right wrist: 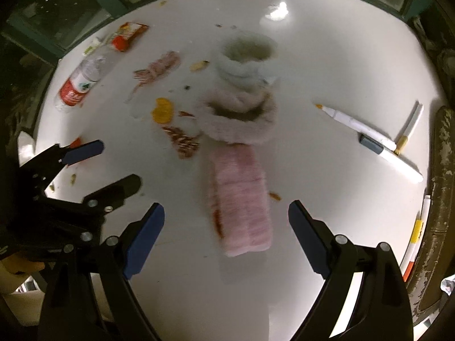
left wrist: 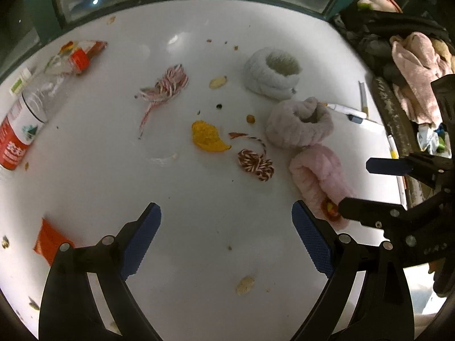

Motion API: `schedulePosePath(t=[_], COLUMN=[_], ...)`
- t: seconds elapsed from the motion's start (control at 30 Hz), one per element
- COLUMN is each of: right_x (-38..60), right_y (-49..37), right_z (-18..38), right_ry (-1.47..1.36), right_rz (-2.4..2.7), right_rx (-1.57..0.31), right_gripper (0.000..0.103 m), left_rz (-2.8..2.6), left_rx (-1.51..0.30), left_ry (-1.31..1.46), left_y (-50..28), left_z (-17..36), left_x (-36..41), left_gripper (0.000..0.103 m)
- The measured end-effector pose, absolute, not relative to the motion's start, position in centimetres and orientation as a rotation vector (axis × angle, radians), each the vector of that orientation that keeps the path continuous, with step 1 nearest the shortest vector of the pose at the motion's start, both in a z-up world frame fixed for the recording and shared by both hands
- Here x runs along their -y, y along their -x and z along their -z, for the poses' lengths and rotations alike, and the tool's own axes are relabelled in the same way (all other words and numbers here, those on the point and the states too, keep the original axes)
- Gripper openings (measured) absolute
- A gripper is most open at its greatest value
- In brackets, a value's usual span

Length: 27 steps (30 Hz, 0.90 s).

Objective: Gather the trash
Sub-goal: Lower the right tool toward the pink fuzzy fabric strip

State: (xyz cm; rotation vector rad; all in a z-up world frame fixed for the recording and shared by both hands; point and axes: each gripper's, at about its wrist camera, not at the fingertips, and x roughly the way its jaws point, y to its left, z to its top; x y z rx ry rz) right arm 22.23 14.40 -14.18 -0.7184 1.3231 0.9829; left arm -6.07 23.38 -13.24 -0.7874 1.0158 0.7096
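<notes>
Both claws hang over the white table (left wrist: 85,187), neither holding anything. Left claw (left wrist: 226,241) has its blue pads spread wide apart, and the right claw (right wrist: 226,238) is spread just as wide. Trash is scattered all over: a yellow peel (left wrist: 207,136) mid-table, a red-and-white string ball (left wrist: 256,164) just right of it, a bigger pink string tangle (left wrist: 165,88) farther back, an orange wrapper (left wrist: 48,240) close in by the left claw's left finger, a plastic bottle (left wrist: 22,122) w/ red label lying on its side at the far left, a torn snack packet (left wrist: 76,55) beyond it, plus a nut shell (left wrist: 245,284) right under the left claw. Three fluffy socks run in a line on the right: pale blue (left wrist: 271,75) farthest, grey-pink (left wrist: 298,123) in the middle, pink one (left wrist: 318,179) nearest. Prob not trash, but I can't say for sure. From the right wrist view the pink sock (right wrist: 241,199) lies straight ahead of the right claw, long axis pointing along the fingers, so a grab there would close across its width. That view is blurred, so finer detail is lost. Pens (right wrist: 369,136) sit off to the right, well apart from the litter. For the litter itself the left claw looks nearer: peel and string ball lie dead ahead of it, a bit to the right of centre, w/ bare table between. The orange wrapper is closest but off to its left side, so it'd need a swing left first.
</notes>
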Motion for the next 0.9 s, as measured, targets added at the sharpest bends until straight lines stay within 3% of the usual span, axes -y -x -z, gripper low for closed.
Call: schedulePosePath(t=[0.77,0.9], right_x=[-15.0,-15.1], right_y=[-22.9,-22.7], right_z=[17.9,18.0], right_ry=[0.797,0.799], right_rz=[-0.894,-0.908], right_rx=[-1.284,-1.284], right_gripper=[0.086,0.076], left_rz=[-0.658,-0.660], left_rx=[-1.047,-1.045], left_ry=[0.785,0.799], left_y=[5.6,5.4], left_z=[15.5,15.6], left_x=[-23.3,-23.5], left_gripper=[0.090,0.090])
